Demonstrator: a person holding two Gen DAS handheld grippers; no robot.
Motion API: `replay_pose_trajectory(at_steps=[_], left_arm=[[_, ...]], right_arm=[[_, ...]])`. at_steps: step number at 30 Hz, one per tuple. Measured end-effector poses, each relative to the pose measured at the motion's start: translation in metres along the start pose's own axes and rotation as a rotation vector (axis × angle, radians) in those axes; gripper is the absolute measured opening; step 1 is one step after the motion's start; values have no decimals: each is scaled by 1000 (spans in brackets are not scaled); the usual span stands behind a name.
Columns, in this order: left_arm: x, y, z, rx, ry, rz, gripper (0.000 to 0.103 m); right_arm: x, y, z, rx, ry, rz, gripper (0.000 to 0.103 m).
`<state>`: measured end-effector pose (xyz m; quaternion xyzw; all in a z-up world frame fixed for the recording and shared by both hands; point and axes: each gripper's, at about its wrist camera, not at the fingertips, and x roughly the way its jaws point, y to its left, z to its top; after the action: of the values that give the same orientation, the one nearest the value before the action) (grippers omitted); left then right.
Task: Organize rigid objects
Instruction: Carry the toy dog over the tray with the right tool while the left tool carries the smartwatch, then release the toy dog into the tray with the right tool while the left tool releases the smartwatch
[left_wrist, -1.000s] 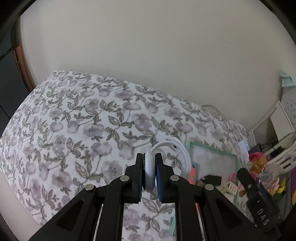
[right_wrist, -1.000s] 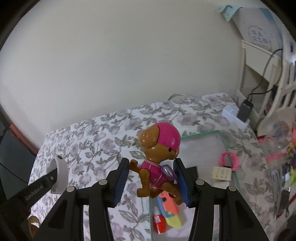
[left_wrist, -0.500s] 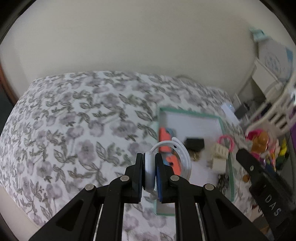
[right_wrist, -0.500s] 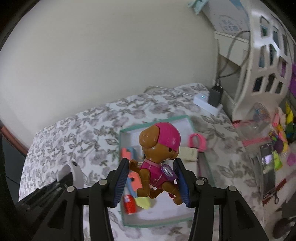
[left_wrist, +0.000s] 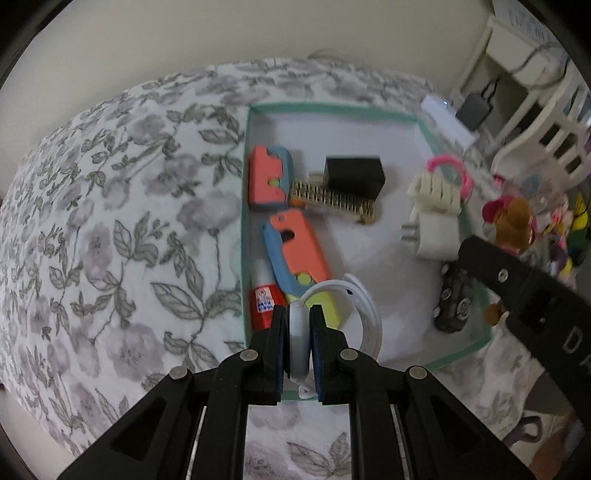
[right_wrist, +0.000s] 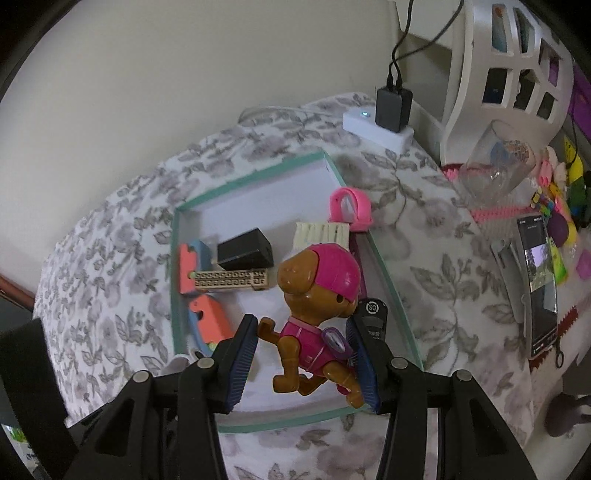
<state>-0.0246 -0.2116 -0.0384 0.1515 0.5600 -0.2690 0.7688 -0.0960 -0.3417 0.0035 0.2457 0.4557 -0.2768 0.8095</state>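
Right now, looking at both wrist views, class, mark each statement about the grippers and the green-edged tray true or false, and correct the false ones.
1. The left gripper grips a white band. True.
2. The right gripper is empty. False: its jaws hold a toy dog in a pink cap.
3. A black box lies in the tray. True.
4. The tray sits on bare wood. False: it sits on a floral cloth.

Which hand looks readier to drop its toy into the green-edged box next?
Probably the left gripper: its white band hangs over bare floor in the box, while the right gripper holds the toy dog over things lying at the box's edge.
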Motion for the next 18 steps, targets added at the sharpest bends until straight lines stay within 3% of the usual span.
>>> replay_pose_trajectory(at_steps=[8, 18], left_arm=[[28, -9, -7, 42, 40, 74, 13], [27, -14, -9, 84, 23, 98, 13]], right_arm=[[37, -7, -7, 10, 117, -27, 52], [53, -11, -13, 25, 158, -50, 53]])
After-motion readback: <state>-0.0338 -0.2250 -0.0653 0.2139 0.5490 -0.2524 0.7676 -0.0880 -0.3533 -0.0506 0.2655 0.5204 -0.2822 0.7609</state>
